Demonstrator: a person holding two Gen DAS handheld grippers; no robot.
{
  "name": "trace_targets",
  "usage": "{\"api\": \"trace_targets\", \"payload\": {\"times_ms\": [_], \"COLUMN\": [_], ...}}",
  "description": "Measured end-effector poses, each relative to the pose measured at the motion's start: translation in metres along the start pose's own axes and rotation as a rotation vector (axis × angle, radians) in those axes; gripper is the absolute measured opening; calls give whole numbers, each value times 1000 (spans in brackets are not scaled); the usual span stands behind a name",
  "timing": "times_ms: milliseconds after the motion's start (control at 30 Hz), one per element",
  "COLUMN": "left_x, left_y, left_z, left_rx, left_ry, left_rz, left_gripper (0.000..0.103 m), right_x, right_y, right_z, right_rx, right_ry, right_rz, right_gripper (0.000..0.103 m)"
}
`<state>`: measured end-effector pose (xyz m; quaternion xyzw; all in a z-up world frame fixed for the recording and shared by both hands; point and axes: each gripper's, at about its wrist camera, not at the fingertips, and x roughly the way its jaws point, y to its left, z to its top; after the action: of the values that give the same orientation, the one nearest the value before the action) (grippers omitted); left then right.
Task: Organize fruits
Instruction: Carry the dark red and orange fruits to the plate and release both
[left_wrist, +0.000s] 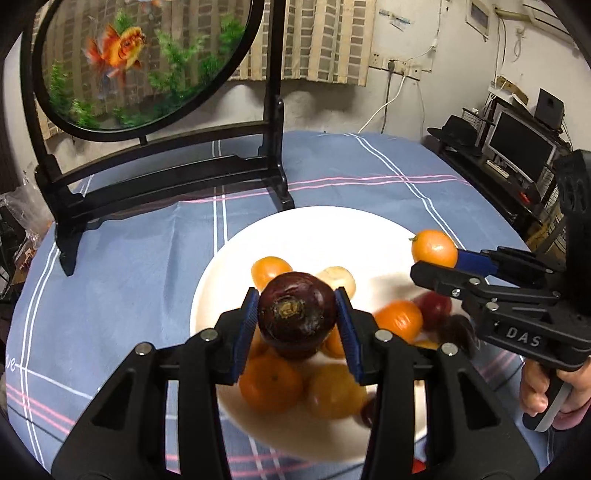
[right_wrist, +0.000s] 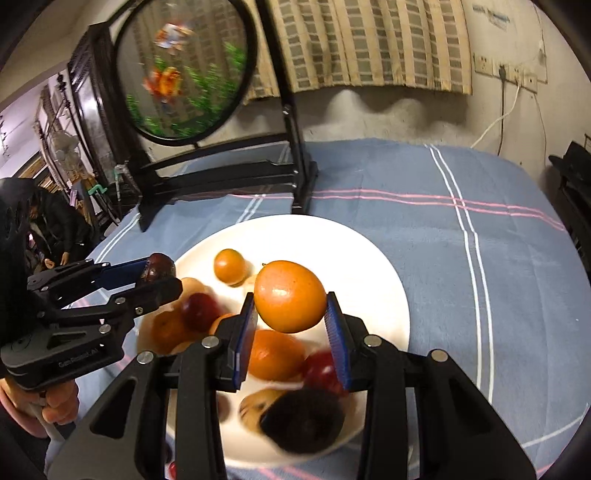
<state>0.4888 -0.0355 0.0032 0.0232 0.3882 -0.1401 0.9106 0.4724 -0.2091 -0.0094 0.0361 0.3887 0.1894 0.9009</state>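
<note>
My left gripper (left_wrist: 296, 314) is shut on a dark purple round fruit (left_wrist: 297, 314), held above the white plate (left_wrist: 314, 229). In the right wrist view that same gripper (right_wrist: 159, 275) comes in from the left with the dark fruit (right_wrist: 159, 271) at its tips. My right gripper (right_wrist: 290, 314) is shut on an orange (right_wrist: 290, 295) over the plate (right_wrist: 369, 266). From the left wrist view it (left_wrist: 434, 254) enters from the right, holding the orange (left_wrist: 434, 248). The plate holds several oranges, red fruits, a pale fruit and a dark one.
A black wooden stand (left_wrist: 166, 177) with a round goldfish panel (left_wrist: 140, 59) rises at the back left of the blue plaid tablecloth (left_wrist: 369, 170). A person's hand (left_wrist: 546, 387) grips the right tool. A desk with a monitor (left_wrist: 521, 147) stands far right.
</note>
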Motion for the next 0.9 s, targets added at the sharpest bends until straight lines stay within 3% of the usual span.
{"api": "trace_targets", "payload": {"times_ms": [100,133,167,200,300,367,467,533,600,700,900], "left_x": [10,10,9,4,-15,-28,-57,-79,-98,-126,-136], "left_y": [2,2,2,2,1,-1,-4,-5,-6,-5,9], "left_z": [3,3,3,3,-1,-5,-19,-35,-53,-88,-159], "left_rx": [-8,-8,-12,-27,-31,-43,-64,-59,-51,-61,-223], "left_ry": [5,-3,-11,-31,-66,-81,-114,-133,-153,-181,-154], "left_rz": [9,13,22,42,5,-2,3,3,29,58,56], "left_gripper": [47,58,75,84,88,88,88,90,97,100,101], "right_x": [15,17,17,15,0,-11,-26,-40,-59,-78,-92], "right_y": [-6,-7,-8,-9,-7,0,10,14,20,29,50], "right_z": [3,3,2,1,-5,-6,-4,-9,-25,-60,-123], "right_rx": [2,6,10,25,35,2,-45,-34,-50,-77,-123], "right_ry": [40,52,63,79,75,33,-17,-23,-43,-42,28], "right_rz": [-7,-10,-9,-5,34,21,-17,28,62,83,80], "right_gripper": [38,38,38,38,43,65,65,65,65,65,65]}}
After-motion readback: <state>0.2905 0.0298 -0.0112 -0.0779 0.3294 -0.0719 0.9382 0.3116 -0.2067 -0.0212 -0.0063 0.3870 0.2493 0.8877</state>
